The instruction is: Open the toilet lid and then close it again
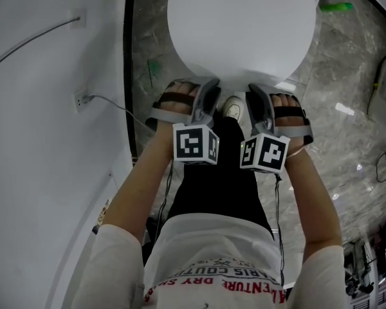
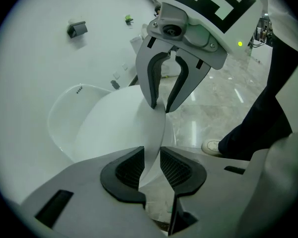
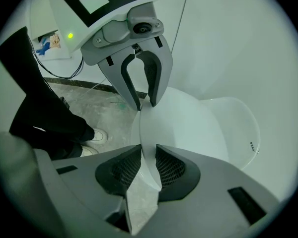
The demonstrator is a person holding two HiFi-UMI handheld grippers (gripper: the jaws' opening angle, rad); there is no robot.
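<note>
The white toilet lid point(image 1: 241, 24) fills the top of the head view, its front rim toward me. My left gripper point(image 1: 211, 85) and right gripper point(image 1: 254, 90) sit side by side on that rim. In the left gripper view the rim of the lid point(image 2: 119, 128) runs between my left gripper's point(image 2: 152, 165) pads and fills the gap; the right gripper point(image 2: 161, 107) pinches the same rim further along. In the right gripper view the lid point(image 3: 184, 123) is clamped between my right gripper's point(image 3: 149, 165) pads, with the left gripper point(image 3: 145, 105) beside it. The seat point(image 3: 238, 123) shows below the lid.
A white wall point(image 1: 38, 140) with a socket point(image 1: 82, 100) and its cable stands close on the left. My white shoe point(image 1: 231, 106) is right under the lid's front. A green object point(image 1: 338, 6) and cables point(image 1: 379, 82) lie on the marble floor point(image 1: 347, 140) to the right.
</note>
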